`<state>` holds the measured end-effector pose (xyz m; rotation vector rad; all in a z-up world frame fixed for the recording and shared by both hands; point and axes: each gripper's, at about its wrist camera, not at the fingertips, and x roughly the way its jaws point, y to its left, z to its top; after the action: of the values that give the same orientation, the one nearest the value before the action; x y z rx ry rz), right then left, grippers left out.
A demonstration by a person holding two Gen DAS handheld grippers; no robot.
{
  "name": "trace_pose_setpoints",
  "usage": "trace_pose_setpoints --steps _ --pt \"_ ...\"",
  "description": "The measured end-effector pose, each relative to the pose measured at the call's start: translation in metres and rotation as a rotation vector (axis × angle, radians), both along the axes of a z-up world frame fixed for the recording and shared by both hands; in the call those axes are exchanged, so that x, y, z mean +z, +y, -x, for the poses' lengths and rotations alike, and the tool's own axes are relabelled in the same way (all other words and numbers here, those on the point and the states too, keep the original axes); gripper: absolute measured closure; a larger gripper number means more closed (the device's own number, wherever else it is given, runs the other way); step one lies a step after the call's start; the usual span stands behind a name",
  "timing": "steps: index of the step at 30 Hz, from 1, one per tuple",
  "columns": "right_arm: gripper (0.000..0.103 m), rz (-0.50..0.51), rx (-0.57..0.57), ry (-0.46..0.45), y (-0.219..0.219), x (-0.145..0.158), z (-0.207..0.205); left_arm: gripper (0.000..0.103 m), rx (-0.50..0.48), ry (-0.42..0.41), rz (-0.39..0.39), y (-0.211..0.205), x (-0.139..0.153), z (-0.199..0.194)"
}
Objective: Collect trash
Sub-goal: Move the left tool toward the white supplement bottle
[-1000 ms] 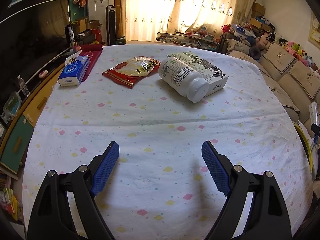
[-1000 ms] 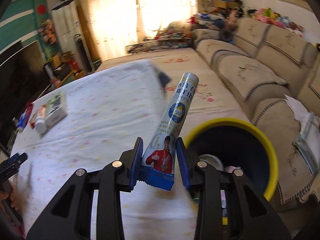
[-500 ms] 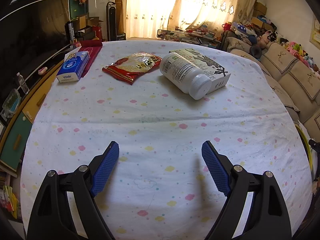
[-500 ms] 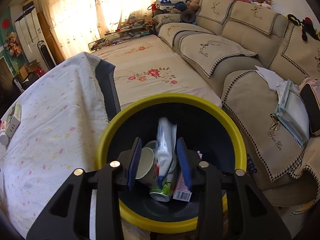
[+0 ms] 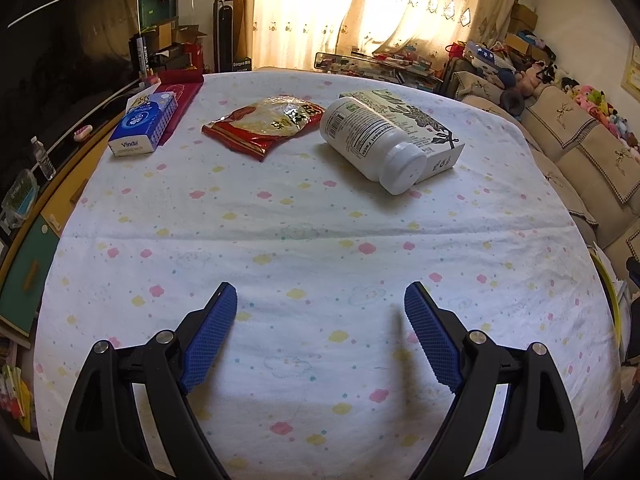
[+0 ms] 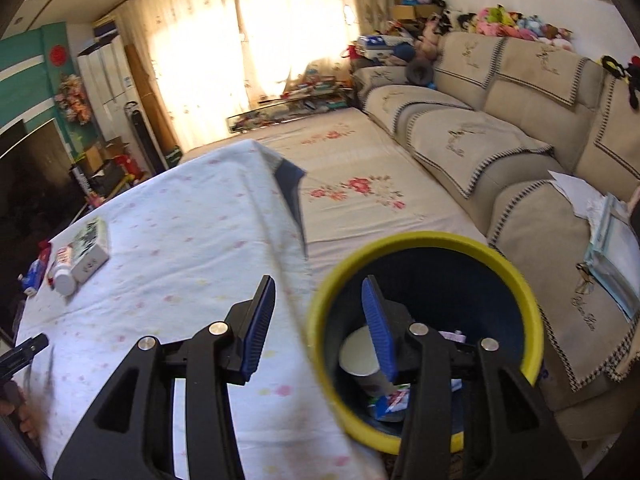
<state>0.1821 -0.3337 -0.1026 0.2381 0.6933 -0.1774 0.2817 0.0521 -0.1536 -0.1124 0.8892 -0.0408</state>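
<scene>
The big white bottle (image 5: 370, 144) is the landmark here. It lies on its side on the worktop (image 5: 320, 248), which has a cloth with small coloured spots. Its cap end points toward the left tool (image 5: 320, 308) and a little to the right, and its flat bottom end points away toward the curtains. A printed box (image 5: 424, 128) lies right behind the bottle and touches it. To the left of the bottle, a little apart, lies a red snack bag (image 5: 268, 124). Farther left of that is a blue tissue pack (image 5: 142, 126).

The left tool is spread wide with nothing between its blue pads. It hangs over bare cloth on the near side of the bottle, well apart from it. The bottle lies straight ahead and slightly to the right.

The right tool (image 6: 318, 320) is opening and nothing is in it. It is over the yellow-rimmed bin (image 6: 516, 276), which stands just past the worktop's edge, far to the right of the bottle. A paper cup (image 6: 358, 354) and some wrappers sit inside the bin.

The left tool looks nearer to the bottle. Because the bottle's long side runs toward the tool, the pads would probably close best across its round body.
</scene>
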Motion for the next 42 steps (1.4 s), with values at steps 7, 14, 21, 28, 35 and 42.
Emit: trace_pose_setpoints --steps 7,14,21,28,35,42 --pt "0.059 -0.024 0.09 0.0 0.027 -0.006 -0.004 0.018 -0.015 0.013 0.054 -0.011 0.011 -0.006" --pt "0.058 -0.054 0.103 -0.015 0.029 -0.012 -0.004 0.02 0.031 0.001 0.08 -0.021 0.037 -0.052" --pt "0.057 -0.041 0.123 -0.033 0.034 -0.009 -0.005 0.03 0.12 0.051 0.114 -0.018 0.037 -0.105" --pt "0.055 -0.076 0.119 -0.024 0.028 -0.012 -0.007 0.034 0.151 0.085 0.064 -0.02 0.034 -0.134" --pt "0.055 -0.1 0.128 -0.015 0.025 -0.014 -0.009 0.035 0.163 0.106 0.071 -0.018 0.034 -0.146" --pt "0.055 -0.119 0.126 -0.013 0.022 -0.015 -0.009 0.035 0.179 0.124 0.039 -0.019 0.032 -0.166"
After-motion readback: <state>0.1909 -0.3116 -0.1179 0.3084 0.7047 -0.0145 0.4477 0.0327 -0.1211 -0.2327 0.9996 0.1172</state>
